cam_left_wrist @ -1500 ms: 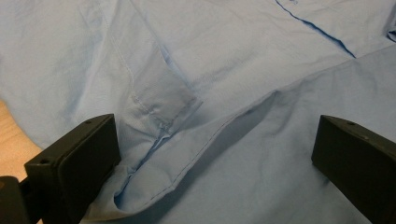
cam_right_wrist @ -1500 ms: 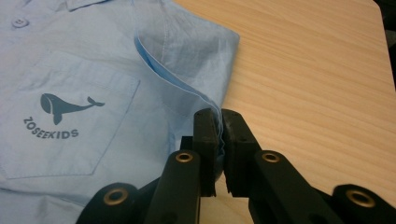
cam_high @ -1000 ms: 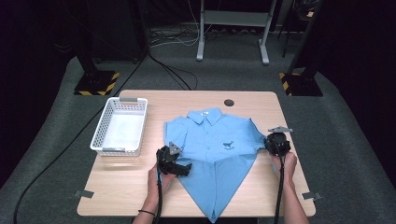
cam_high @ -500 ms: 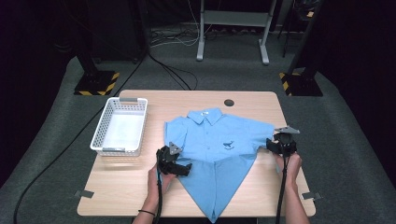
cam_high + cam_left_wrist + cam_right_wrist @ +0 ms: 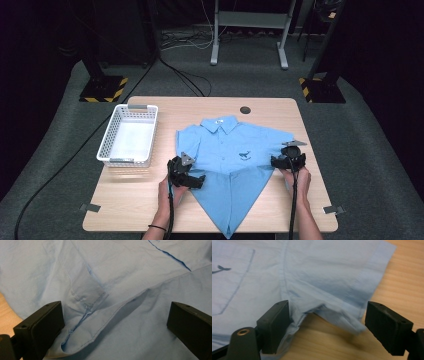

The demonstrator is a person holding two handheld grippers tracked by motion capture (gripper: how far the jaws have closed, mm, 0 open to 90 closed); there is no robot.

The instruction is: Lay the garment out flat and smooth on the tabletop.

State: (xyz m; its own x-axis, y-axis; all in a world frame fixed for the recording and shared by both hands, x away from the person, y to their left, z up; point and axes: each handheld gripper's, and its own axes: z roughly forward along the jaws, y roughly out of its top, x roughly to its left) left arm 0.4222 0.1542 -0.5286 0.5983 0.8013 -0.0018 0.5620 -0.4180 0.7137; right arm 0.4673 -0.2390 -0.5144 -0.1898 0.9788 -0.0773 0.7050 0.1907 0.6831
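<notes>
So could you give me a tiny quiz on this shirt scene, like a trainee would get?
1. True or false: the basket holds clothes.
2. Which sleeve does the right gripper have between its open jaws: A the shirt sleeve on the basket's side, B the one on the far side from it?
3. What colour is the shirt?

Key: 1 false, the basket is empty. 2 B. 3 light blue.

The light blue woven-cloth shirt [image 5: 235, 150] looks matt, soft and faintly creased, with stitched seams. The pale wooden table [image 5: 200, 107] shows smooth, fine grain. The white lattice plastic basket [image 5: 129, 135] has a slight sheen.
</notes>
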